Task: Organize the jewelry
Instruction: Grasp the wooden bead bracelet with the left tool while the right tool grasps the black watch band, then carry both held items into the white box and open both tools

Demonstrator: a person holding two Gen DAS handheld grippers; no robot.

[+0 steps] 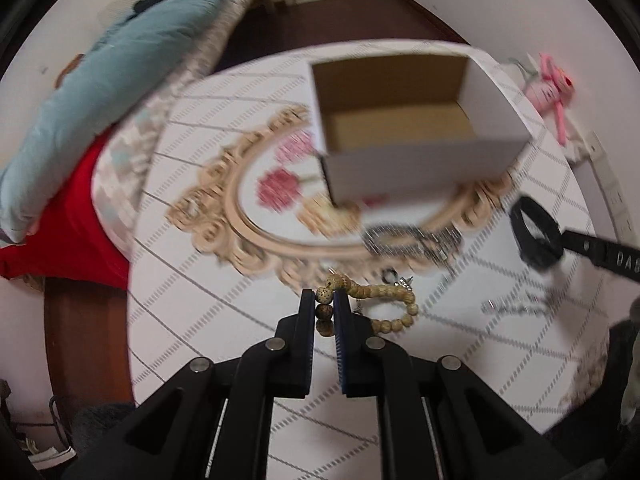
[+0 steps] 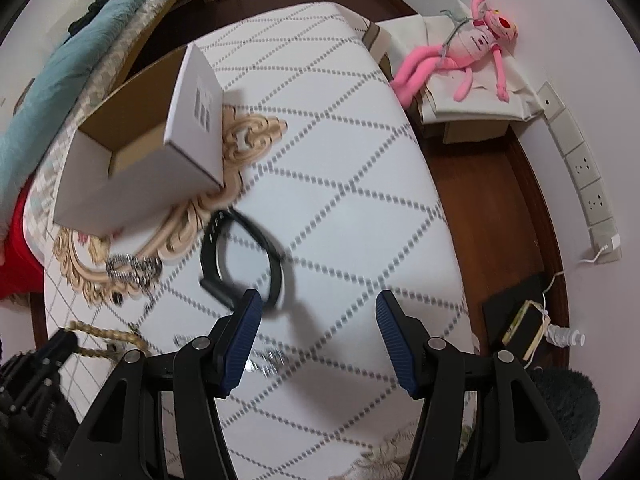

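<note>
Left wrist view: left gripper (image 1: pixel 325 300) pinched shut on one bead of beaded bracelet (image 1: pixel 374 304), rest trailing on table (image 1: pixel 200 320); risk of slipping free, snagging before open box (image 1: pixel 400 120).

Speckled, matt wooden-looking beads on the bracelet (image 1: pixel 394 304), smooth white card outside and raw brown inside on the box (image 1: pixel 416 164), glinting metal links on the chain (image 2: pixel 134 267), matt black plastic on the band (image 2: pixel 240 256), ribbed blue pads (image 2: pixel 242 344) on the tongs.
</note>
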